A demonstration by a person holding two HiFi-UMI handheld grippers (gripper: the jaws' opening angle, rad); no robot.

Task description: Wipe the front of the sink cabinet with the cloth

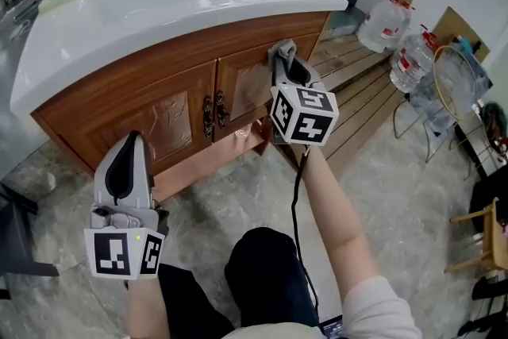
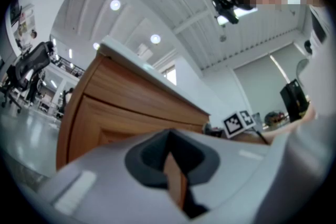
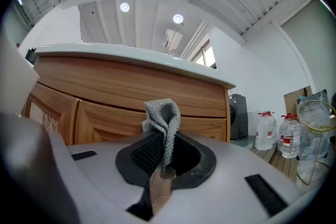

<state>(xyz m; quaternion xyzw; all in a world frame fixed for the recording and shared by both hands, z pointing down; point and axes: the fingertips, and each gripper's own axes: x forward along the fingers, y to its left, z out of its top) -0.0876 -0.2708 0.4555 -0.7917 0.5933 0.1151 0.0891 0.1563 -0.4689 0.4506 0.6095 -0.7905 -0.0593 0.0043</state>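
Wood cabinet (image 1: 171,111), marbled floor (image 1: 381,171), cloth (image 3: 163,118) — R gripper (image 1: 284,53)

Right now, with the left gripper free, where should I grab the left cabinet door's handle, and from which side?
Grip the left handle on its dark upright pull, beside the seam between the doors. It hangs vertically and looks proud of the wood, so probably come straight from the front with the jaws spanning it sideways. The left gripper must open first.
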